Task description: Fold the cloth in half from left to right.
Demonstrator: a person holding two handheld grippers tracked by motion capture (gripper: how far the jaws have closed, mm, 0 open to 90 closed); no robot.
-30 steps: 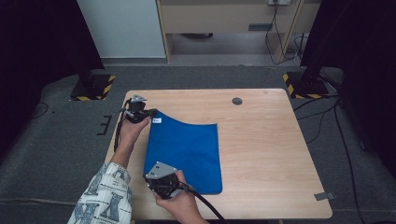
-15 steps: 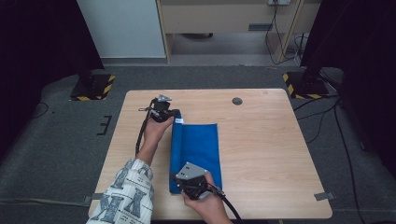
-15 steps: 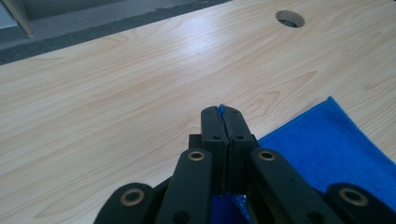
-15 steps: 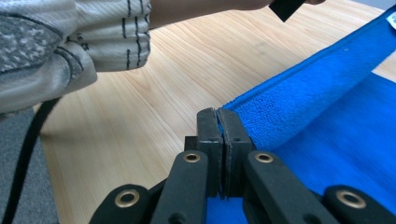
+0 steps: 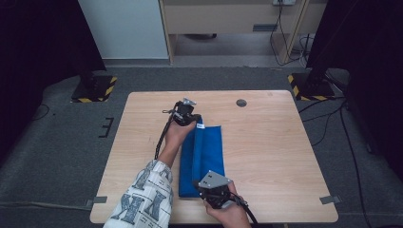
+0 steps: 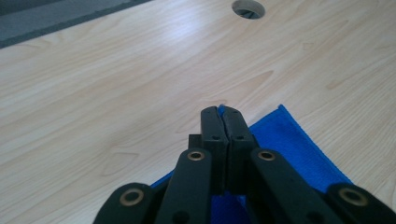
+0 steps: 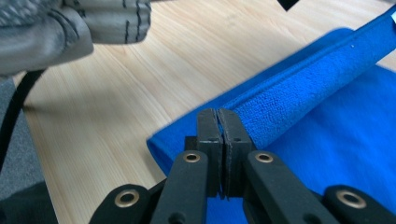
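- High view: my left claw [image 5: 192, 115] pinches the blue cloth's [image 5: 211, 152] far corner, so the folded edge lifts evenly.
- My right claw [image 5: 207, 186] clamps its near corner; the cloth lies mid-worktop [image 5: 275, 142].

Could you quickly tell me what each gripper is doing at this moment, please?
Left gripper: shut on the far edge of the blue cloth.
Right gripper: shut on the near edge of the same cloth.
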